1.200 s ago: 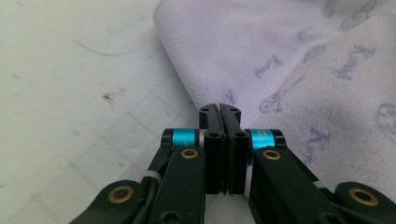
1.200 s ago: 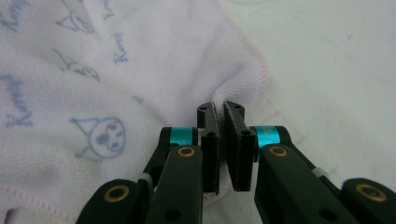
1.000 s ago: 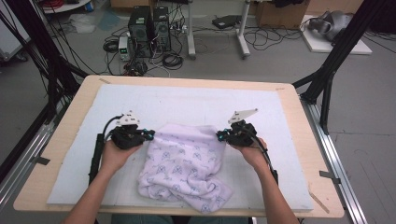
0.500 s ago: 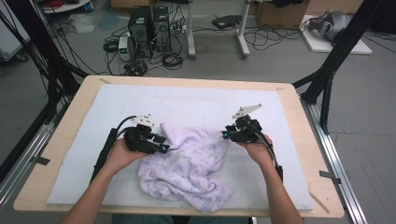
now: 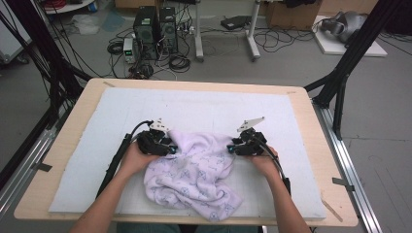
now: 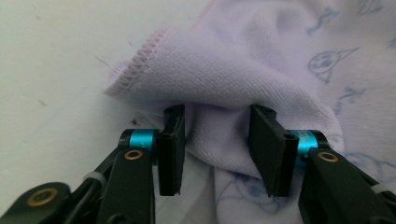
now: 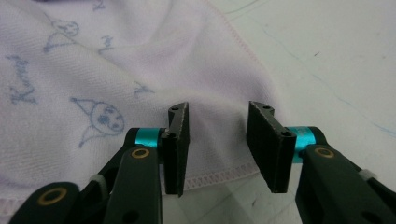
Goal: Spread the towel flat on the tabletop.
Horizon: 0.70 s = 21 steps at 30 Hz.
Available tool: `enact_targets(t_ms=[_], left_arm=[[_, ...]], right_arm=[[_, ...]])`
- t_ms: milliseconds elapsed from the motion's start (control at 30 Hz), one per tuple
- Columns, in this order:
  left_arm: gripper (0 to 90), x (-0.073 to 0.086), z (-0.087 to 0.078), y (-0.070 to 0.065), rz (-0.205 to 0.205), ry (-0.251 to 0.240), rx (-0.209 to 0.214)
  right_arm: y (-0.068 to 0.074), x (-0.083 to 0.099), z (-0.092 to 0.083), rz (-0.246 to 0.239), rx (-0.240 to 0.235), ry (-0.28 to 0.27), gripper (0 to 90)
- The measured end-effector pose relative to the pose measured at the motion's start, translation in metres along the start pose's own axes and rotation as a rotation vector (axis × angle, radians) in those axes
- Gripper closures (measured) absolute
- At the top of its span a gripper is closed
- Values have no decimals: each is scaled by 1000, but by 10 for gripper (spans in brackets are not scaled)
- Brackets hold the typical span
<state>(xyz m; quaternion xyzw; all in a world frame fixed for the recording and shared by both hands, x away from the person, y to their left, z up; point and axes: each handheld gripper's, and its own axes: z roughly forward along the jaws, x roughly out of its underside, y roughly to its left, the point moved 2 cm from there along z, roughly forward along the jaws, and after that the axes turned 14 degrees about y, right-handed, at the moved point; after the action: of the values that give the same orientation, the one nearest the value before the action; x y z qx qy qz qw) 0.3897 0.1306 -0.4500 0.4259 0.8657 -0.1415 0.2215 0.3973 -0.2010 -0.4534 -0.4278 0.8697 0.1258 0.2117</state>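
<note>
Hovering at the cloth's two upper corners, my left gripper (image 6: pixel 217 149) and right gripper (image 7: pixel 219 149) have just been opening; both stand released, with fabric between the jaws but unpinched. The lilac towel (image 5: pixel 194 179) lies crumpled at the near middle of the white foam mat (image 5: pixel 204 107), soft terry with blue cartoon prints and a stitched hem. Bare mat spreads all around it, the wooden table (image 5: pixel 320 121) rim beyond.
</note>
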Motion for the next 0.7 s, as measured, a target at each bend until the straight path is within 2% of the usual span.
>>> enact_targets(t_ms=[33, 67, 133, 200, 267, 400, 433, 467, 533, 567, 600, 633, 700], left_arm=[[621, 0, 0, -1, -2, -16, -1], [739, -1, 0, -2, 4, -23, -13], [808, -2, -1, -6, 26, -23, -47], [824, -1, -7, -6, 33, -25, -81], [828, 0, -19, -1, 11, -57, -109], [829, 4, -53, 7, -48, -182, -179], [829, 5, -60, 8, -51, -205, -194], [828, 5, -71, 9, -61, -249, -225], [793, 6, -81, 12, -69, -290, -236], [734, 7, -83, 14, -92, -291, -250], [637, 9, -82, 18, -104, -273, -245], [589, 12, -79, 21, -115, -250, -223], [513, 18, -71, 27, -130, -202, -214]], right_arm=[[0, 1, 0, 8, 0, -7, 608], [0, 1, -1, 12, 0, -3, 654], [0, 1, -1, -4, -2, -5, 762], [1, 0, -1, -20, -8, -1, 851], [3, -1, -2, -39, 3, 3, 866], [1, -1, -11, -35, 24, -34, 874], [0, -2, -15, -34, 35, -52, 875], [-1, -2, -18, -28, 39, -63, 876], [-2, -4, -26, -18, 44, -92, 875], [-2, -5, -28, -14, 40, -101, 870], [-2, -6, -29, -12, 40, -112, 855], [-1, -6, -29, -11, 31, -109, 820], [0, -6, -26, -16, 33, -93, 728]])
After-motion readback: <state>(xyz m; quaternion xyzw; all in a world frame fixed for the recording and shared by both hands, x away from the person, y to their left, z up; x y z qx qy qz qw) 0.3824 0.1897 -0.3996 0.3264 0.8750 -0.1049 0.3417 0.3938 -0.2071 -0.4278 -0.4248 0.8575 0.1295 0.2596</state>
